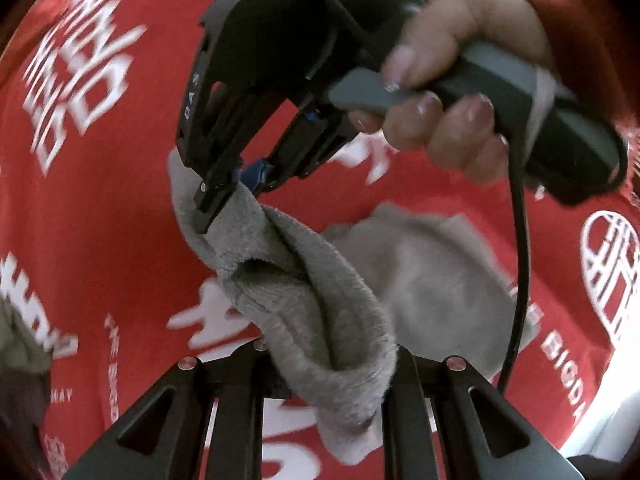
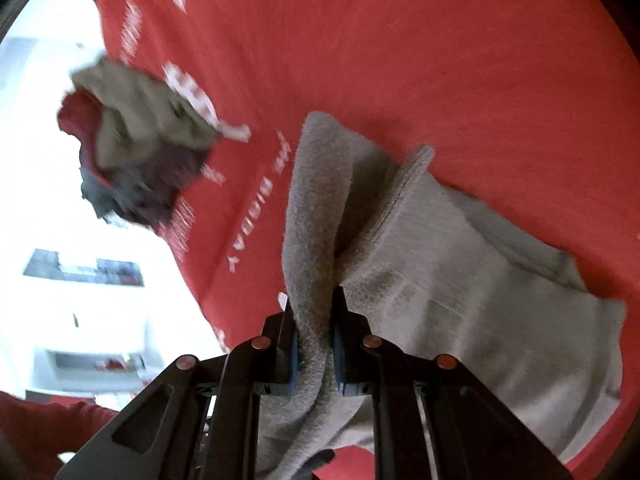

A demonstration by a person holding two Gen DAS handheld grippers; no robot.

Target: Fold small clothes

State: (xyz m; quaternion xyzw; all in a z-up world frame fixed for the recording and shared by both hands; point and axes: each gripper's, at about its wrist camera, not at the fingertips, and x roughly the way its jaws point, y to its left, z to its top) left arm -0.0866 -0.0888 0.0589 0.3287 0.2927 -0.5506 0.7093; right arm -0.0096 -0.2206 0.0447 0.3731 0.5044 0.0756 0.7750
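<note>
A grey fleecy garment [image 1: 320, 288] hangs between both grippers above a red cloth with white print [image 1: 100, 220]. My left gripper [image 1: 332, 364] is shut on its lower edge at the bottom of the left wrist view. My right gripper [image 1: 230, 196] shows there too, held by a hand [image 1: 444, 92], its jaws shut on the garment's upper edge. In the right wrist view my right gripper [image 2: 314, 344] pinches a bunched fold of the grey garment [image 2: 440, 280] between blue pads [image 2: 340, 360]; the rest lies on the red cloth [image 2: 440, 60].
A pile of other small clothes [image 2: 140, 152], olive, dark red and dark grey, lies at the red cloth's edge, also at the left in the left wrist view [image 1: 20, 344]. A black cable [image 1: 520, 260] hangs from the right gripper's handle. A bright room lies beyond the edge.
</note>
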